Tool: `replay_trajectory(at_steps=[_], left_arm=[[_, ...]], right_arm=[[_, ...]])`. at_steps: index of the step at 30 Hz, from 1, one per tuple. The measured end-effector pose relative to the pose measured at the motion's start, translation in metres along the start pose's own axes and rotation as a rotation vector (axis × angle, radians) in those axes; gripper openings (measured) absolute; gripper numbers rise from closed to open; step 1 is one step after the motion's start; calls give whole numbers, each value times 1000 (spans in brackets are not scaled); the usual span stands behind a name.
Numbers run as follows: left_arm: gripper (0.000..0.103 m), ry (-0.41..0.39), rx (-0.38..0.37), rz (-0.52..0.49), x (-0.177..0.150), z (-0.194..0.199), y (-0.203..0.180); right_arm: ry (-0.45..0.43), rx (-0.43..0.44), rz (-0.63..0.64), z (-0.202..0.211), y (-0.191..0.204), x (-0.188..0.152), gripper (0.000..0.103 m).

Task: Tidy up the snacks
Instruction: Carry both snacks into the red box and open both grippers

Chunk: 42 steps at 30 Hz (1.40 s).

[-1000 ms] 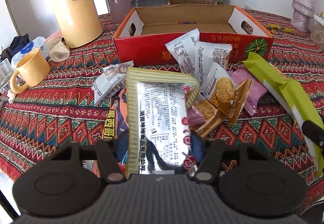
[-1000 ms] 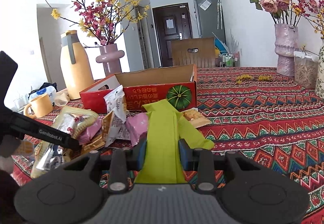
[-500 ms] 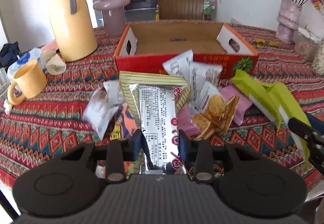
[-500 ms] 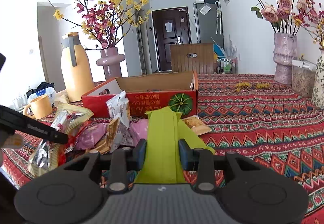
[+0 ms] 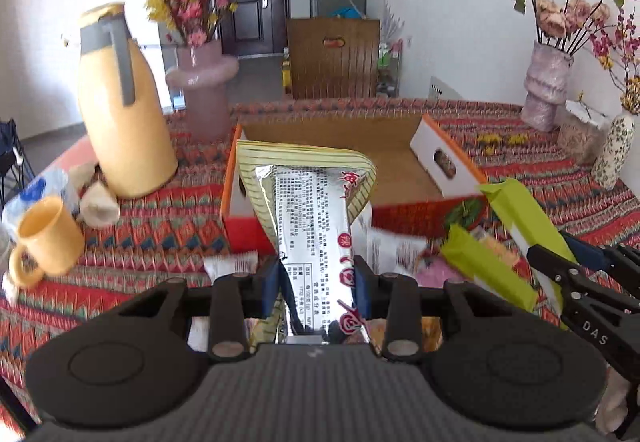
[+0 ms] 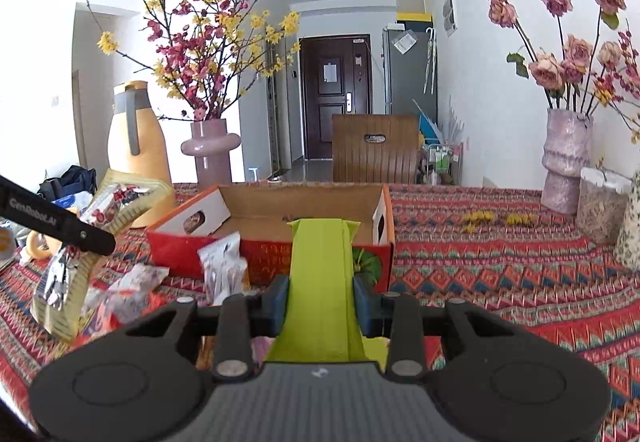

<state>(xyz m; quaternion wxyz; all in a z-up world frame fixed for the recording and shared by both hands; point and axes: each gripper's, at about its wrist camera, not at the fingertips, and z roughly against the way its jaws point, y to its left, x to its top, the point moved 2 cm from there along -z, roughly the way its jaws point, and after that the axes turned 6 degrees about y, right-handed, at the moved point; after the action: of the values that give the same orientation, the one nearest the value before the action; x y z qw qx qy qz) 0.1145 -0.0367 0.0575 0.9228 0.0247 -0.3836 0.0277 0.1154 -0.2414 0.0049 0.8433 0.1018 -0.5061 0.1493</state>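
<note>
Left wrist view: the left gripper, whose jaws have just been closing, is clamped on a silver packet held up in front of the red box. The right gripper is clamped on a green packet, lifted just before that box. Loose snacks lie on the patterned cloth beside the box.

The right gripper sits at lower centre, its pads pressed on a lime-green packet that stands up in front of the open red box. At the left edge the left gripper grips a striped silver-and-yellow bag. Loose snack packets lie on the patterned worktop below the box.
</note>
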Motion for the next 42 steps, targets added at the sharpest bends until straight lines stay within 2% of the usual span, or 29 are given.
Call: replay_trajectory(at_steps=[7, 21, 27, 35, 40, 42], left_arm=[[38, -43, 1, -8, 41, -21, 8], [38, -72, 8, 41, 104, -107, 32], [38, -100, 21, 21, 104, -145, 36], [40, -55, 0, 4, 92, -180, 38], [58, -39, -23, 18, 88, -186, 43], [62, -52, -31, 22, 87, -182, 43]], right_arm=[[-19, -19, 25, -32, 4, 35, 33], [8, -51, 26, -131, 17, 98, 33], [59, -71, -32, -179, 14, 97, 33], [116, -112, -48, -214, 8, 82, 33], [152, -113, -37, -224, 9, 75, 34], [158, -112, -37, -224, 10, 74, 35]])
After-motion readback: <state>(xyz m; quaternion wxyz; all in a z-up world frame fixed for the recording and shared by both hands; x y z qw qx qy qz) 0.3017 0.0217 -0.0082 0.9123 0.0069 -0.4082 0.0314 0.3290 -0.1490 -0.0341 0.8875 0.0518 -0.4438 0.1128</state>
